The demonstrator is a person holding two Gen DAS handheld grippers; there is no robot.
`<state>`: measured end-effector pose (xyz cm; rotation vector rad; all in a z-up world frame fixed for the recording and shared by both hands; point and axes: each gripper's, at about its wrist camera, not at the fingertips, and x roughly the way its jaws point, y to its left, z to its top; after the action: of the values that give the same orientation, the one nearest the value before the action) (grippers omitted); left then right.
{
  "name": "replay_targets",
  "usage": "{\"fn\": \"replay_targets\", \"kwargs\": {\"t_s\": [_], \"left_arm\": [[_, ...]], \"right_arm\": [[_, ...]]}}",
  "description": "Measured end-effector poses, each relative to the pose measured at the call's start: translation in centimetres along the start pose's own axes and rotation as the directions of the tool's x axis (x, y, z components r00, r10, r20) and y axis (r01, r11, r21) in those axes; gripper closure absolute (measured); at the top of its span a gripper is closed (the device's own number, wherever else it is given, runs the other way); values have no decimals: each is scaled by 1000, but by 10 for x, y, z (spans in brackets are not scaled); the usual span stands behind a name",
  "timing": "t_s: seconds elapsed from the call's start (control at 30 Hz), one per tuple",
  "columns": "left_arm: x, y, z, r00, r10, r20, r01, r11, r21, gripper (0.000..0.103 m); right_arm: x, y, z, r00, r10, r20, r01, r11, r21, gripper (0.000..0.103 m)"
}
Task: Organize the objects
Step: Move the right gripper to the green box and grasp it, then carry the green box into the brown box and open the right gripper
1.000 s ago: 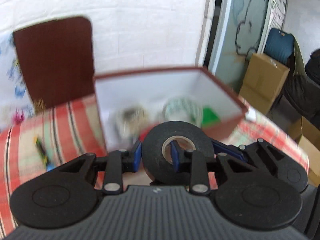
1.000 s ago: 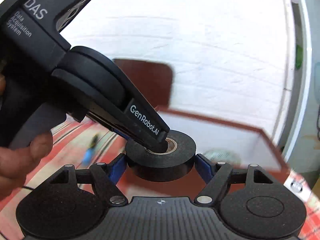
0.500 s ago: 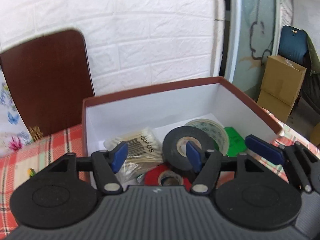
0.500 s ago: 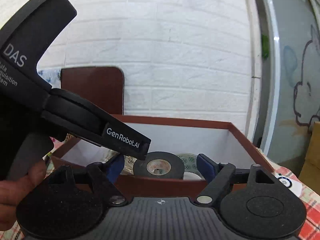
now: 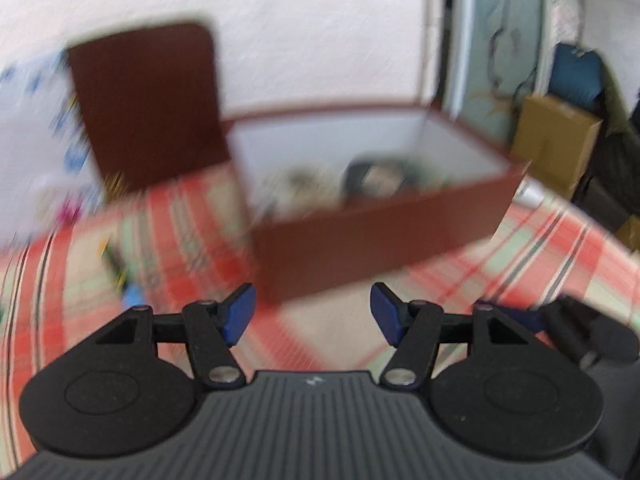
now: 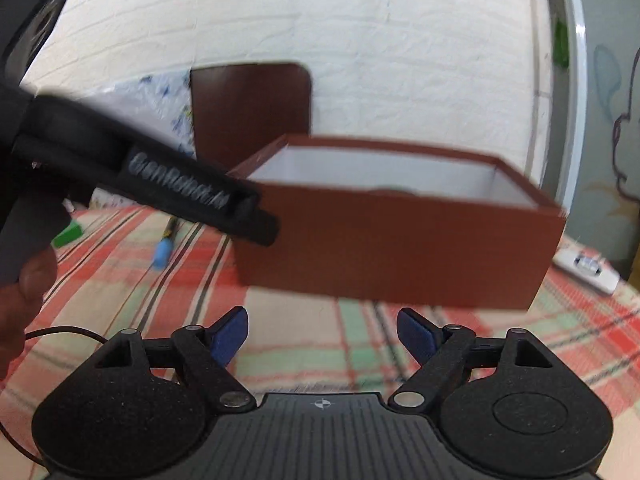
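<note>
It looks like a room of a home, because a table with a red checked tablecloth point(image 6: 328, 332) stands at a white brick wall point(image 6: 360, 32), with a brown chair back point(image 5: 148, 108) behind it and cardboard boxes point(image 5: 556, 140) stacked beside a doorway.

Motion blur smears the contents of the brown box point(image 5: 360, 240) (a dark roll point(image 5: 372, 178) barely shows) beyond telling.

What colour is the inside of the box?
White inside, reddish-brown outside; the box shows it best in the left wrist view.
</note>
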<state>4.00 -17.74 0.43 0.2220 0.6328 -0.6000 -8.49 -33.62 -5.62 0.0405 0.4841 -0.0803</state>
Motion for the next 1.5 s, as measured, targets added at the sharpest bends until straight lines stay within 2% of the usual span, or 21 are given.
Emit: {"fn": "replay_targets", "kwargs": {"t_s": [0.07,0.17,0.23,0.3,0.33,0.4,0.43,0.5,0.53,0.57,0.6,0.63,0.73,0.77,0.83,0.93,1.0,1.03,1.13,1.33,1.5], "left_arm": [[3,16,-23,996,62,-66,-62,998,-11,38],[-1,50,-56,980,156,-120,-162,986,-43,38],[-9,80,-74,970,198,-141,-214,971,-106,37],[-23,116,-89,958,257,-126,-276,946,-168,36],[-29,136,-96,944,308,-121,-326,925,-193,36],[-41,181,-110,899,418,-130,-438,860,-263,36],[-48,205,-118,871,472,-137,-490,815,-307,33],[-65,251,-140,803,574,-161,-585,707,-398,25],[-74,271,-150,789,592,-164,-592,661,-462,23],[-86,286,-160,805,578,-133,-546,634,-547,25],[-98,295,-168,824,562,-75,-481,622,-617,25],[-103,299,-174,833,552,-42,-440,615,-654,25],[-96,293,-169,821,570,-37,-467,633,-618,25],[-94,292,-168,827,562,-28,-459,644,-612,25],[-96,296,-169,836,549,-18,-437,644,-628,25],[-97,298,-172,841,542,-4,-417,642,-644,24],[-97,297,-174,842,540,2,-411,643,-647,23],[-97,298,-174,842,540,3,-409,641,-649,23],[-96,297,-173,841,540,3,-410,642,-648,23],[-95,295,-171,838,545,-6,-424,646,-635,23],[-91,290,-167,834,551,-25,-452,657,-604,21]], "right_arm": [[5,6,-3,998,32,-52,-32,999,0,21],[12,21,-6,991,93,-95,-95,995,-19,21],[18,38,-8,984,128,-125,-135,989,-57,21],[28,57,-10,972,166,-166,-184,978,-99,21],[30,71,-9,968,180,-177,-204,971,-128,20],[39,95,-3,959,213,-185,-246,953,-179,20],[47,108,2,953,232,-193,-268,945,-189,20],[67,137,16,934,295,-201,-333,923,-192,20],[77,155,24,921,337,-195,-374,905,-203,21],[86,174,32,912,371,-177,-405,885,-230,22],[97,194,41,905,397,-150,-424,865,-267,22],[109,213,49,900,417,-126,-435,848,-304,21],[155,268,69,888,445,-112,-454,817,-356,20],[171,283,75,891,439,-112,-448,814,-369,20],[202,311,84,892,431,-138,-450,807,-383,19],[232,333,97,867,457,-200,-499,794,-348,17],[237,339,100,865,456,-209,-501,791,-350,22],[236,339,99,861,465,-208,-509,785,-354,32],[225,335,92,863,470,-187,-505,780,-371,42],[194,300,75,895,416,-160,-445,831,-333,42],[145,235,49,922,357,-153,-386,881,-272,42]]}}
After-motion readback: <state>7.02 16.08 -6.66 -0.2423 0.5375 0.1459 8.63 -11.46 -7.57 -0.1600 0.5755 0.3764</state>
